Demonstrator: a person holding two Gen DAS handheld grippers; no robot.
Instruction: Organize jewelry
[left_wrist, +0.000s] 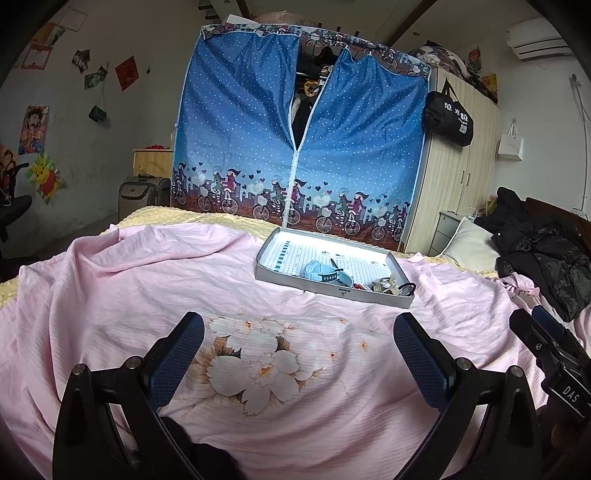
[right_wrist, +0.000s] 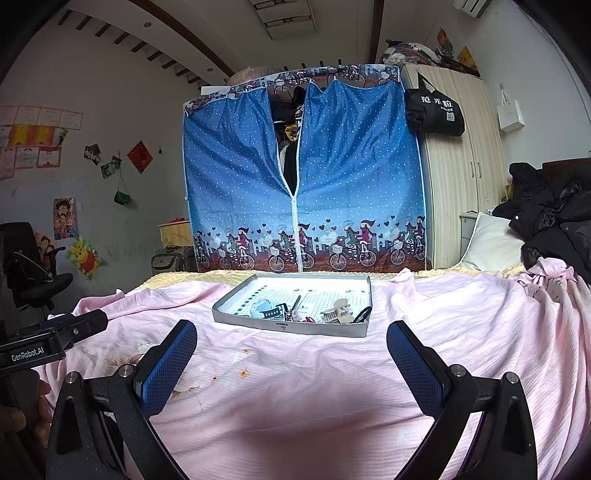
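Shallow tray (right_wrist: 221, 309) of jewelry lying dead ahead of right tool (right_wrist: 291, 360), up-right of left tool (left_wrist: 299, 354); both gaping wide, holding nothing, right sitting nearer.

Bed (right_wrist: 461, 332) covered by pink floral sheet (left_wrist: 147, 280), rumpled, over yellow blanket (left_wrist: 207, 218) exposed at far edge. 1 shallow grey tray (right_wrist: 291, 326) set near far edge on sheet. White pillow (right_wrist: 487, 243) and dark clothing, possibly jackets (left_wrist: 543, 254), piled at right end.
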